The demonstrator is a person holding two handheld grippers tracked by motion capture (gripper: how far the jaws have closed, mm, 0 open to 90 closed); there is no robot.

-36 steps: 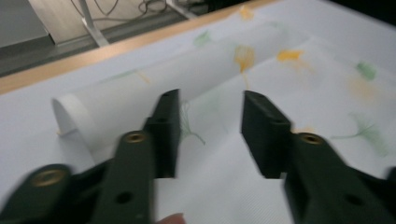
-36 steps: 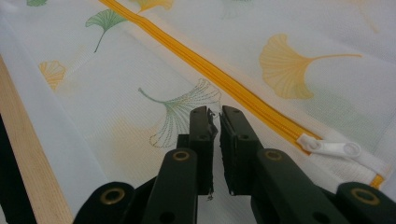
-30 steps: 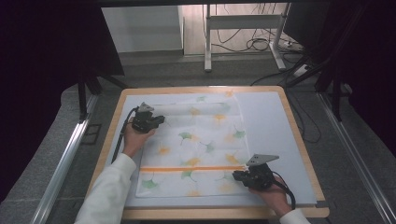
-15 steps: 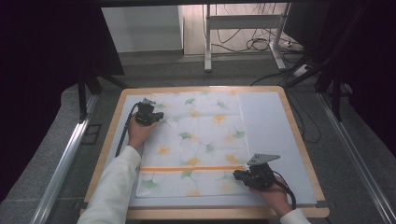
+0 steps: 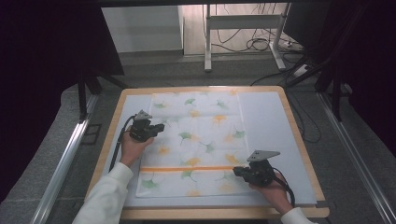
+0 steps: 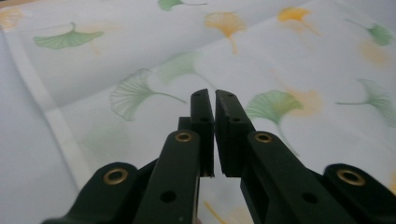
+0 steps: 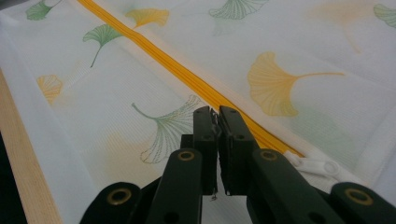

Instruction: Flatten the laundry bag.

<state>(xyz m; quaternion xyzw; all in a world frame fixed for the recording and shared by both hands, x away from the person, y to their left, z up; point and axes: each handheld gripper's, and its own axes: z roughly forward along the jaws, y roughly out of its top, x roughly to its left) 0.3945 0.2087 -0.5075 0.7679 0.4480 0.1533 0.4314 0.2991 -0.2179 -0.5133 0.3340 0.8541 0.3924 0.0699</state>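
Observation:
A white cloth (image 5: pixel 201 135) printed with green and orange ginkgo leaves lies flat on the table, an orange zipper (image 5: pixel 187 168) running across its near part. My left gripper (image 5: pixel 161 127) hovers over the cloth's left edge, pointing right. Its jaws (image 6: pixel 214 95) have just been opening a sliver and show a thin gap with nothing between them. My right gripper (image 5: pixel 237 171) sits at the zipper's right end, pointing left. Its jaws (image 7: pixel 215 112) have just been closing and stand nearly together over the zipper (image 7: pixel 187 77). The white zipper pull (image 7: pixel 317 166) lies just beside them.
The cloth rests on a pale mat (image 5: pixel 266 121) inside a wooden-rimmed board (image 5: pixel 301 140). Bare mat lies to the right of the cloth. Beyond the table are a metal stand's legs (image 5: pixel 208 42) and cables (image 5: pixel 261 44) on the floor.
My left hand has slid toward the near side along the cloth's left edge. The right hand has stayed at the zipper's right end.

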